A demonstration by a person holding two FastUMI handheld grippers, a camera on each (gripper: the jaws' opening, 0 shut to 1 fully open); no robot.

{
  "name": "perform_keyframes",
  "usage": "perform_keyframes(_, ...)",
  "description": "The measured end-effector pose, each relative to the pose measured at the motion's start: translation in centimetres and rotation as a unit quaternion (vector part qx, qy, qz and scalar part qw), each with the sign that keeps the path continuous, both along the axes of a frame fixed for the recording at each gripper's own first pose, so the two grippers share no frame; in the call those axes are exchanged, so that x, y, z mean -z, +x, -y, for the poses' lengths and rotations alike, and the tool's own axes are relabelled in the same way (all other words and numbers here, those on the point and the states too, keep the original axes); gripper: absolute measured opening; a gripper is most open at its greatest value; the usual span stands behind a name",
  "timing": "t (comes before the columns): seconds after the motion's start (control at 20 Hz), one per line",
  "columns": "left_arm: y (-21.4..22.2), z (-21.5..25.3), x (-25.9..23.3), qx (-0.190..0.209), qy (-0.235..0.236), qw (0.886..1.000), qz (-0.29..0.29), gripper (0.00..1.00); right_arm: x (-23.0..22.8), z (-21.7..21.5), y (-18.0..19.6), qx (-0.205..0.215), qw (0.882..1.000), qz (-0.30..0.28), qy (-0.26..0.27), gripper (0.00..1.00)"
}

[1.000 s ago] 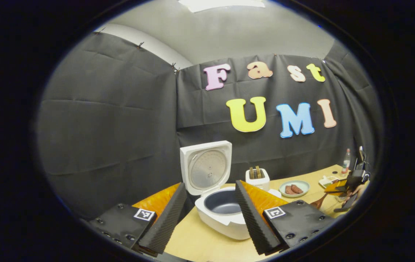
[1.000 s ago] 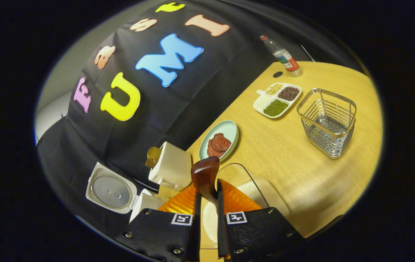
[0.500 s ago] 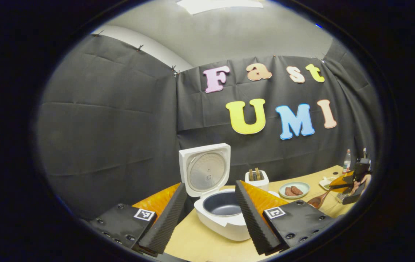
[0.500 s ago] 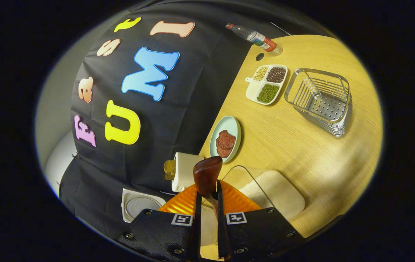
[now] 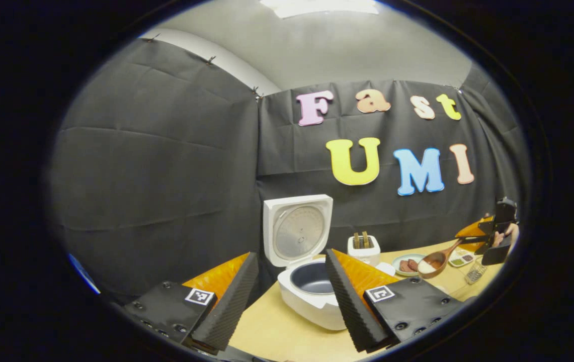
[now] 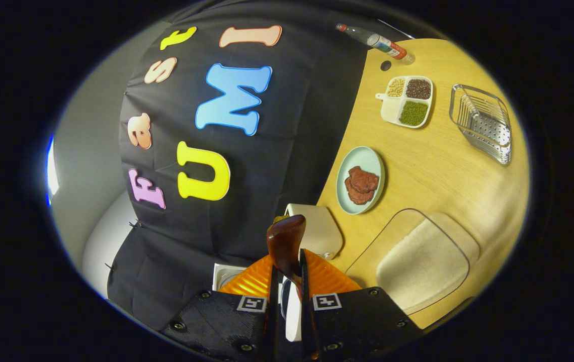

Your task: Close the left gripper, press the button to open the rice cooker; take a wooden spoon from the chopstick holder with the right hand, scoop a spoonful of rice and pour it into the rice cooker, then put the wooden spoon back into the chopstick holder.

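The white rice cooker (image 5: pixel 312 294) stands open, its lid (image 5: pixel 298 229) upright and its dark inner pot bare. My left gripper (image 5: pixel 289 296) hangs open in front of it, fingers wide apart and holding nothing. At the far right, my right gripper (image 5: pixel 490 236) holds the wooden spoon (image 5: pixel 435 260) above the table, with pale rice in its bowl. In the right gripper view, that gripper (image 6: pixel 287 281) is shut on the spoon's handle, and the back of the spoon (image 6: pixel 285 240) points forward. The clear rice container (image 6: pixel 420 259) lies below right. The wire chopstick holder (image 6: pixel 483 123) stands far right.
A white toaster (image 6: pixel 317 234) with toast sits between the cooker and a pale plate of meat (image 6: pixel 361 180). A divided dish of beans (image 6: pixel 407 100) and a bottle (image 6: pixel 375 39) are at the table's far end. A corner of the cooker (image 6: pixel 226 275) peeks out below the spoon.
My right gripper lifted the spoon off the rice container and swung it up and left toward the cooker. The left gripper drifted slightly and stayed open.
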State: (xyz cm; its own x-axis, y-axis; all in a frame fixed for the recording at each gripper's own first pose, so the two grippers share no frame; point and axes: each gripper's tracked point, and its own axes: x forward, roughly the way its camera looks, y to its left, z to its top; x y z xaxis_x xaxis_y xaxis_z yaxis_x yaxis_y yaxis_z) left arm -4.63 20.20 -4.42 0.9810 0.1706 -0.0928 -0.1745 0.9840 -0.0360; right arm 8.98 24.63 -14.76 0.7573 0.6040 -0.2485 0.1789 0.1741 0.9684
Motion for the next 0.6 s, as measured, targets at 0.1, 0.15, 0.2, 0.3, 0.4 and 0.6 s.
perform_keyframes(0.1,-0.7,-1.2,0.3,-0.011,-0.002,1.000,-0.002,0.94,-1.2,-1.7,0.5,-0.008,1.000,0.007,0.015,0.19)
perform_keyframes(0.15,-1.1,-1.8,0.5,-0.016,-0.002,1.000,-0.004,0.94,-1.5,-2.6,0.6,-0.015,1.000,0.009,0.020,0.18)
perform_keyframes(0.2,-1.3,-2.4,0.7,-0.022,-0.001,1.000,-0.006,0.94,-1.8,-3.4,0.8,-0.018,1.000,0.011,0.023,0.19)
perform_keyframes(0.3,-1.9,-3.4,1.0,-0.033,0.000,0.999,-0.009,0.94,-2.1,-5.0,1.1,-0.025,0.999,0.012,0.026,0.19)
perform_keyframes(0.4,-2.6,-4.3,1.3,-0.043,0.001,0.999,-0.013,0.94,-2.4,-6.8,1.3,-0.032,0.999,0.012,0.033,0.19)
perform_keyframes(0.6,-4.3,-6.3,1.6,-0.064,0.006,0.998,-0.023,0.94,-2.7,-10.3,1.4,-0.048,0.997,0.009,0.053,0.22)
